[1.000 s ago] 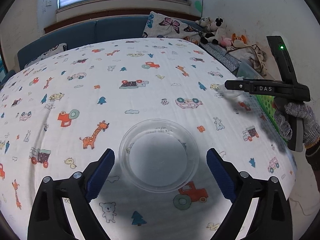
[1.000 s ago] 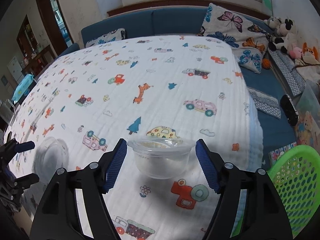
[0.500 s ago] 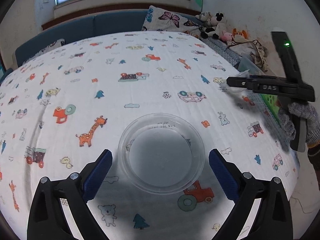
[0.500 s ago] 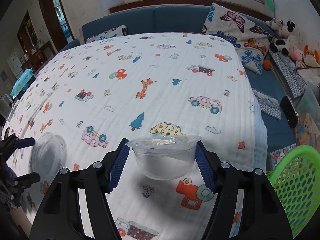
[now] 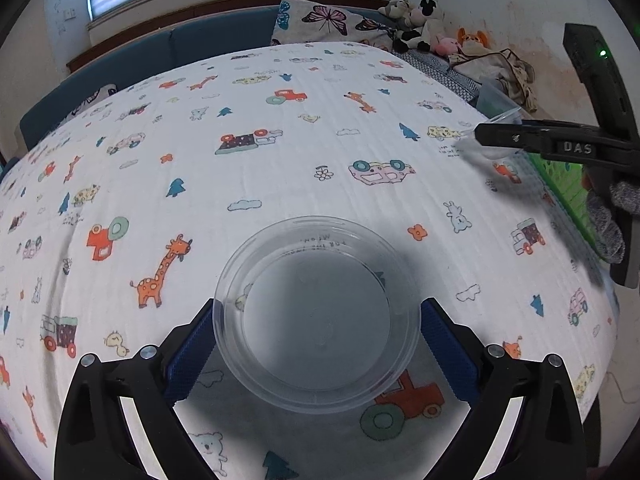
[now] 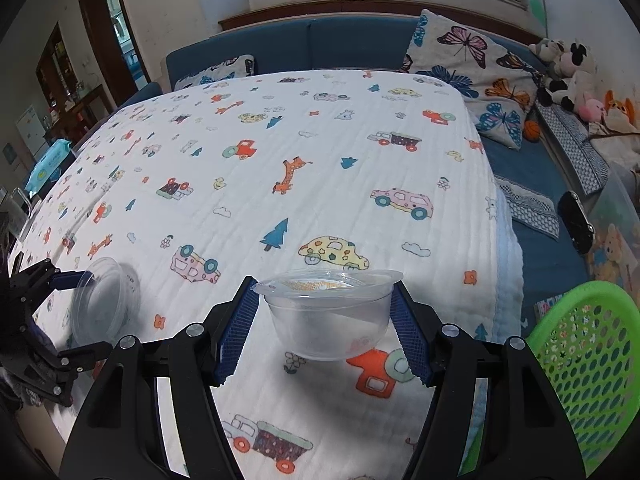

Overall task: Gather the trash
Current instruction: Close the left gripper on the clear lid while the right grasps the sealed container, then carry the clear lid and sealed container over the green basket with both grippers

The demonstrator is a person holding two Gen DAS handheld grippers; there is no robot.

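My left gripper [image 5: 318, 340] is shut on a clear round plastic lid [image 5: 316, 312], its blue pads pressing the rim on both sides, held above the cartoon-print cloth. It also shows in the right wrist view [image 6: 100, 304] at the far left. My right gripper [image 6: 322, 322] is shut on a clear plastic cup [image 6: 330, 314] with a peeled film top, lifted over the cloth near the table's right edge. The cup shows faintly in the left wrist view [image 5: 498, 136]. A green mesh basket [image 6: 580, 368] stands beside the table at lower right.
The table is covered by a white cloth [image 6: 280, 152] with cars, giraffes and trees. A blue sofa [image 6: 320, 44] with butterfly pillows and plush toys [image 6: 560, 68] runs behind and to the right. A wipes pack [image 6: 50, 162] lies far left.
Both grippers have closed: the left pads now press the lid's rim and the right pads press the cup. Both objects are lifted slightly off the cloth.
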